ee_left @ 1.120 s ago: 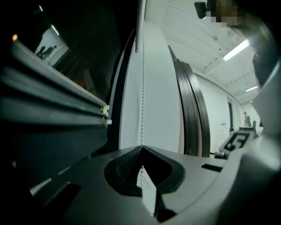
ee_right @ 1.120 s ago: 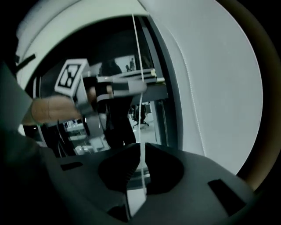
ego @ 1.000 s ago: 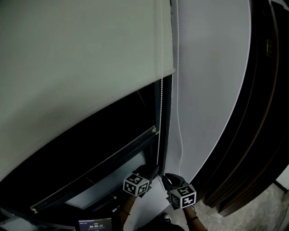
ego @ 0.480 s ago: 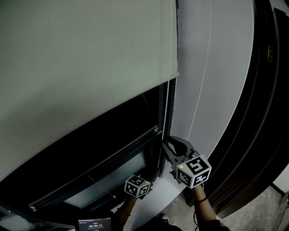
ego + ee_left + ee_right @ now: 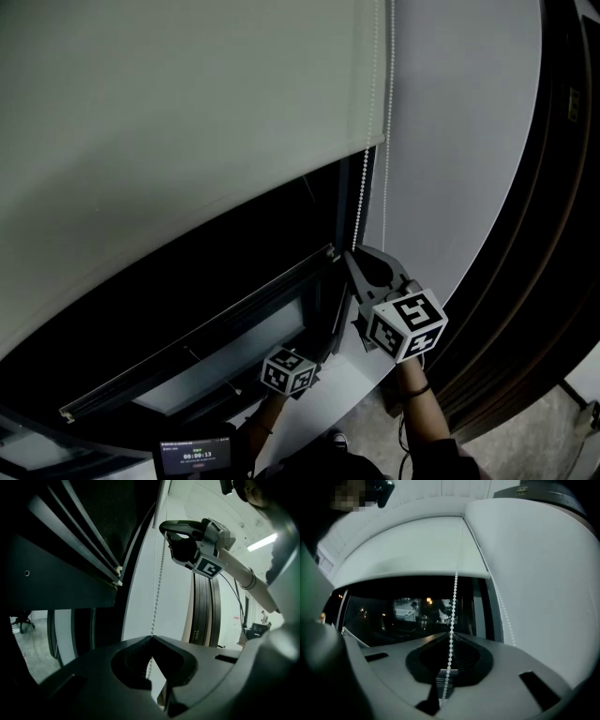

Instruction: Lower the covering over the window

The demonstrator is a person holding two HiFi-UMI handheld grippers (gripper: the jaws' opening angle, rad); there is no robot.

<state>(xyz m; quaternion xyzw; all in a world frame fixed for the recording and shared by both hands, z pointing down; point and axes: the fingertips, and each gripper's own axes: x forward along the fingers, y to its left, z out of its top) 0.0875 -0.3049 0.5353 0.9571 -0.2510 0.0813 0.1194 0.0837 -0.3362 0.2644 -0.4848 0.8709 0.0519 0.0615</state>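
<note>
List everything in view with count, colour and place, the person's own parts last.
roller blind: one, pale grey-green, over the window's upper part
bead chain: two strands, white, hanging at the blind's right edge
window: one, dark glass, uncovered below the blind
wall: one, light grey, right of the window
timer screen: one, dark, bottom edge of the head view
left gripper: one, dark grey, low on the chain, jaws shut on it
right gripper: one, dark grey, higher on the chain, jaws have just been closing and now pinch it
</note>
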